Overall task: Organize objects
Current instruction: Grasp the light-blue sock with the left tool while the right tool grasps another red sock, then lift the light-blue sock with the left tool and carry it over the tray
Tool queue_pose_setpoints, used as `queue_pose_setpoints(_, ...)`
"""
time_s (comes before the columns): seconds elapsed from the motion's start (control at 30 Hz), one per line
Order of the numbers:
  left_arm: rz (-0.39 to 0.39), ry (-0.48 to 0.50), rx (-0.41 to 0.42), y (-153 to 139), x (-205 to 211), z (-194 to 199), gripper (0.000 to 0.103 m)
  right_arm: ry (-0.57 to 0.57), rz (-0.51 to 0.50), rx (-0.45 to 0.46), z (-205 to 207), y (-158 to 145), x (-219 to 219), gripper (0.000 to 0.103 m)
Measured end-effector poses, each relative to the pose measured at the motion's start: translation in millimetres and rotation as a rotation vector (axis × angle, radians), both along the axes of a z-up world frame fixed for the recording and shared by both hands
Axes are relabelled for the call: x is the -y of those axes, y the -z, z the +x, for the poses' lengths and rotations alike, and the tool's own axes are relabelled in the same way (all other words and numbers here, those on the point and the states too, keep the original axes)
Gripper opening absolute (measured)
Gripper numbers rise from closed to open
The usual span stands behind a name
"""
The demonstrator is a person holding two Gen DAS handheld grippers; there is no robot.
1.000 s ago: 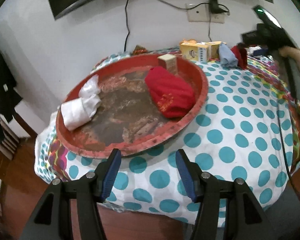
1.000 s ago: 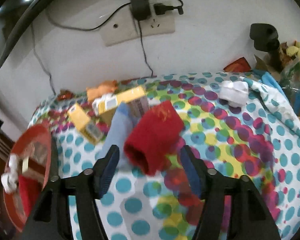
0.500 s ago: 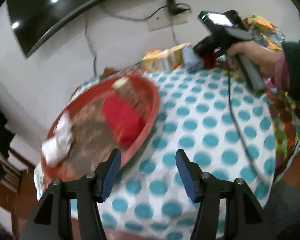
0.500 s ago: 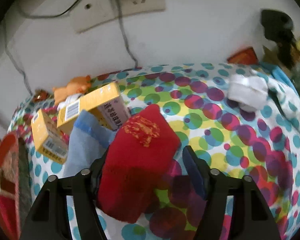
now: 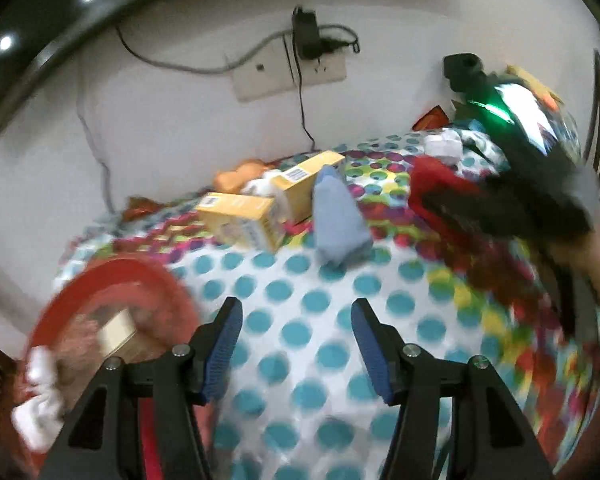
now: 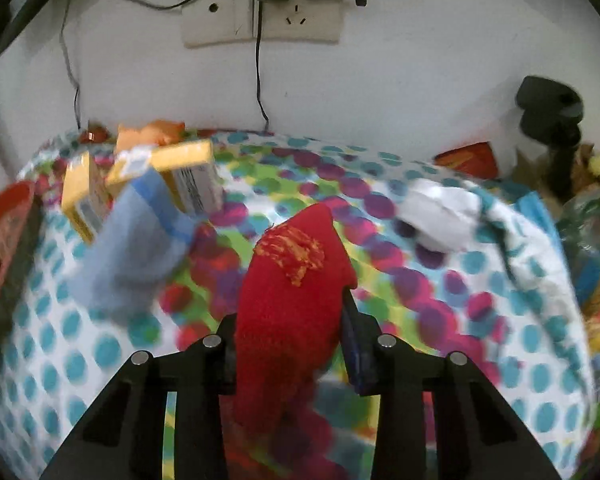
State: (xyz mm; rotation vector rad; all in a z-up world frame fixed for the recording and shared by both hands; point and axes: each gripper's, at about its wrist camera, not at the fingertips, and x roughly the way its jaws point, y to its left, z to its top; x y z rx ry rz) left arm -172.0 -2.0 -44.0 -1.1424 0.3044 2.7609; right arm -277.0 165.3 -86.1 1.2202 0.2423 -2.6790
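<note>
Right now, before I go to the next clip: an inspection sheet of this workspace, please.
Surface: polka-dot tablecloth.
Job's things: red sock in right gripper; blue sock lying beside yellow boxes; red tray holding items, blurred.
Clutter: white bundle, snack bags.
Grippers: right shut on sock; left gripper open, empty.
Cables: wall socket with charger, cords hanging.
Surroundings: white wall, black stand.

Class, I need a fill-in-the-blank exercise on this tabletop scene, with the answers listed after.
1. The right hand-held gripper is shut on a ____ sock.
2. The left hand-held gripper is ____ and holds nothing.
3. The blue sock leans against a ____ box.

Answers: red; open; yellow
</note>
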Motion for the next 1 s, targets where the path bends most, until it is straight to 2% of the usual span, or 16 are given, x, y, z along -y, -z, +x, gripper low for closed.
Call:
queue_pose_setpoints(0.03,0.052,0.017,0.033,2,-2,-17,0.058,-0.007,0.009,0.001,3,0,-2,0.034)
queue_pose_setpoints(0.1,0.080,0.013,0.055,4,-8,-39,0.058,-0.025,0.022,-0.006,10,1,-6,0.034)
queue_pose_setpoints(0.27,0.001,-0.003,0.010,6,-28,-75,0.058,-0.042,0.012,-0.009,10,5,-11,0.037)
queue_pose_setpoints(0.43,0.040,0.008,0.060,20,-34,-101,0.058,-0.047,0.010,0.028,6,10,-11,0.040)
queue_pose_setpoints(0.6,0.116,-0.027,0.120,40,-33,-118,0.058,-0.043,-0.002,0.037,7,11,-11,0.043)
queue_pose_setpoints(0.77,0.153,-0.053,0.149,52,-32,-126,0.058,-0.033,0.008,0.036,8,11,-11,0.045)
queue_pose_setpoints(0.83,0.148,-0.059,0.130,54,-32,-126,0.058,-0.026,0.006,0.038,7,13,-13,0.051)
queue_pose_setpoints(1.0,0.134,-0.054,0.129,55,-35,-126,0.059,-0.002,-0.025,0.056,3,14,-22,0.058)
